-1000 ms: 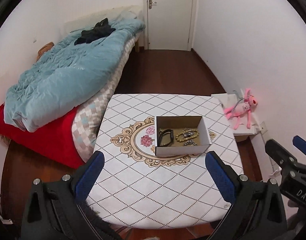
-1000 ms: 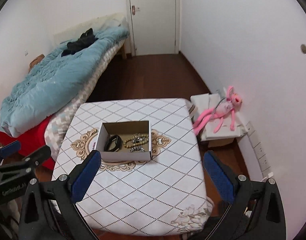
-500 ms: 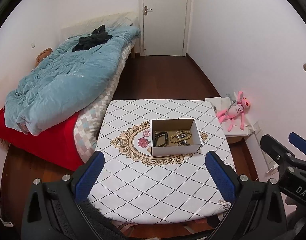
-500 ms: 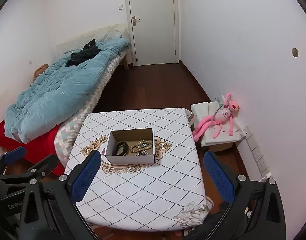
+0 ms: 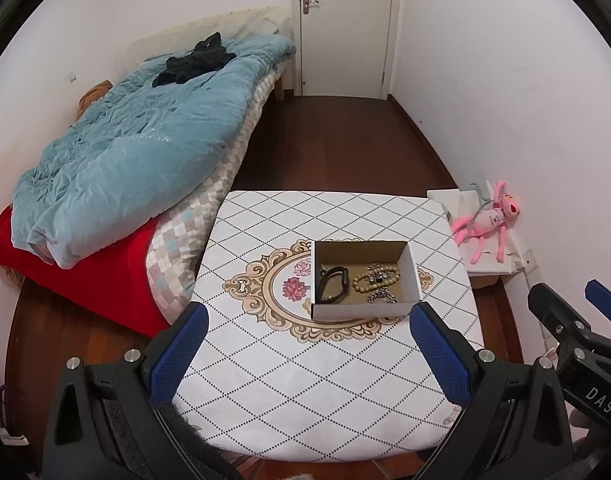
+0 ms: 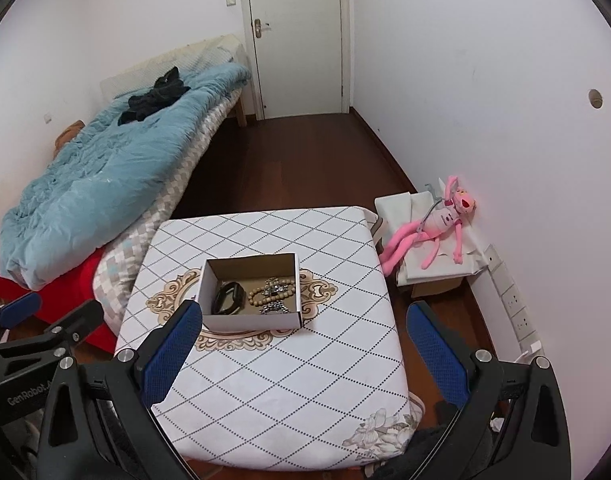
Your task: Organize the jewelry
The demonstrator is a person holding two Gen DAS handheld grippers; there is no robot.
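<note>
Both cameras have drawn back from the table (image 5: 265, 380) over the last second. Left gripper (image 5: 305, 354) and right gripper (image 6: 301, 354) hang released and empty; all jewelry (image 5: 375, 282) sits in the box (image 5: 361, 310) (sorting looks finished).

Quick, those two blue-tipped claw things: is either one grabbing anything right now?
Left gripper: open, holding nothing.
Right gripper: open, holding nothing.

Home bedroom: bed (image 5: 145, 152) w/ blue duvet (image 5: 137, 160) beyond the left fingers (image 5: 177, 354), door (image 5: 345, 28) far ahead, pink plush toy (image 5: 487, 222) right of them.
</note>
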